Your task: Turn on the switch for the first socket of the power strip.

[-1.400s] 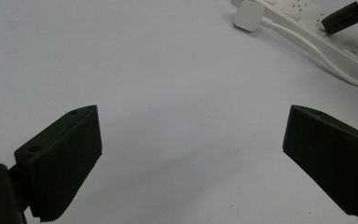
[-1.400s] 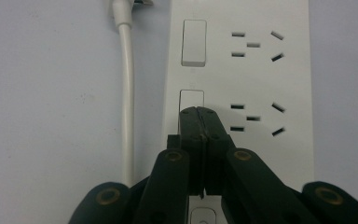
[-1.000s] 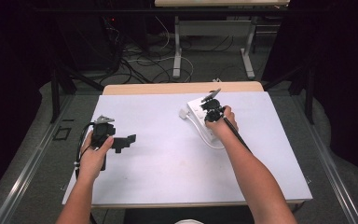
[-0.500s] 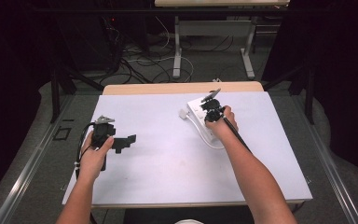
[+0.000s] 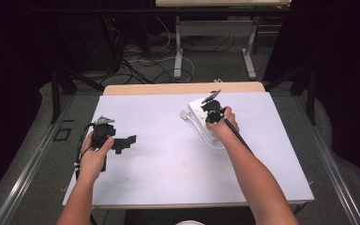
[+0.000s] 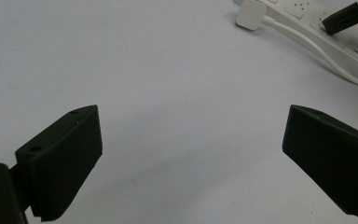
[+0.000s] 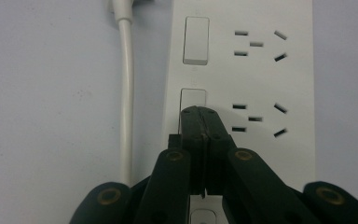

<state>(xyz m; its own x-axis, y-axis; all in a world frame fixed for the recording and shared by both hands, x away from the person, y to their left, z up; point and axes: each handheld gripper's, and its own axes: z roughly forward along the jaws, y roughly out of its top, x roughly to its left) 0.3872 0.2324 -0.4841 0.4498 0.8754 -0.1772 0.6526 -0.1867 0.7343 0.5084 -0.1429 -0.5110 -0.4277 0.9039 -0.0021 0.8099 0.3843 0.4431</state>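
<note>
Right gripper view: closed hand-held gripper (image 7: 200, 112) tips on power strip (image 7: 261, 79) switch (image 7: 192, 99).

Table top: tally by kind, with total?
Power strip: 1
White plug on the cord: 1
Hand-held tools: 2, left tool and right tool
Total: 4

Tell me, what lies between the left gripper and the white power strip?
Nothing: in the high view, bare white table separates the left gripper from the power strip.
</note>
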